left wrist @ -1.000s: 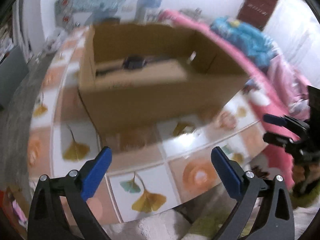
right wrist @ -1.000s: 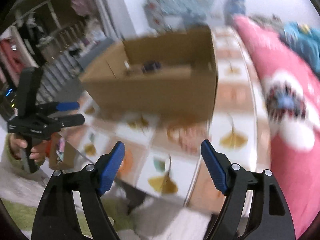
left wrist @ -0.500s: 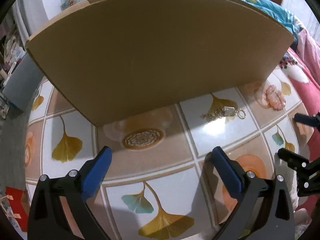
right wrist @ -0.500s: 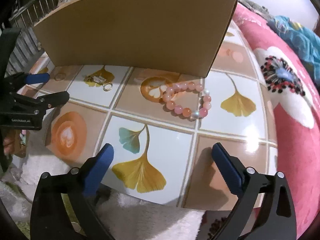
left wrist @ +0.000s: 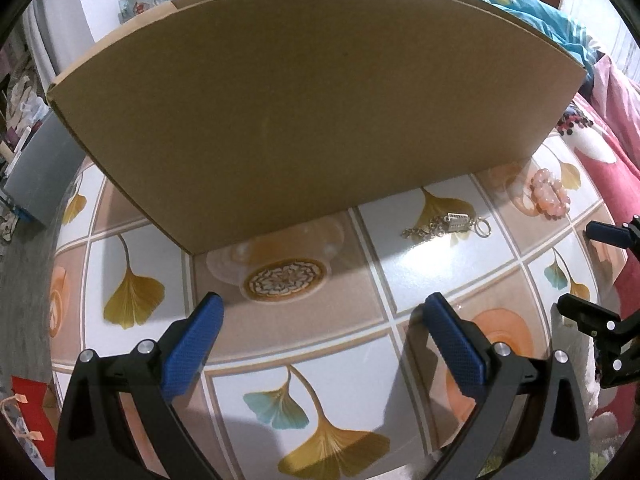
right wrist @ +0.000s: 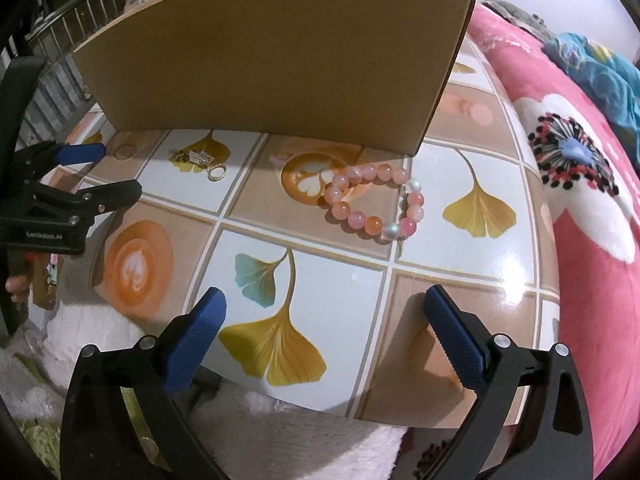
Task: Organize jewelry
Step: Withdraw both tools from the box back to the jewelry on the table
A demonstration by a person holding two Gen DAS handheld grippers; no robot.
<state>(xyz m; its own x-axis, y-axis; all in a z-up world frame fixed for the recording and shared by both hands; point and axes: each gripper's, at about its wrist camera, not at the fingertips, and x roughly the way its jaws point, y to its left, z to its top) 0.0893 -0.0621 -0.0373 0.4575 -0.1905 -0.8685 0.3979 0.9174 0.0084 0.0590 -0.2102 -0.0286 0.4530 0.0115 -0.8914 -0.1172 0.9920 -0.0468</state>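
The box [left wrist: 312, 112] ahead of both tongs shows only its outer wall; its inside is hidden. The chain [right wrist: 196, 157], left of the right tongs [right wrist: 326, 320], is too small to read. A hand [right wrist: 18, 286] at far left is mostly cut off.

Your desk [right wrist: 340, 280] wears a glossy tiled print: white and tan squares with yellow ginkgo leaves, one teal leaf, and orange latte-art cups. Behind it the cardboard box [right wrist: 272, 64] is plain brown, unmarked. At 12 o'clock from your right tool [right wrist: 322, 312] lies the bead bracelet [right wrist: 372, 204], pink and peach with a few pearly white beads. At 10 o'clock, the chain [right wrist: 196, 158] and ring [right wrist: 217, 172] are gold-toned. Both tools are black with textured blue pads [left wrist: 192, 344]. At 3 o'clock the blanket [right wrist: 592, 208] is deep pink with white flowers, dotted black and red.
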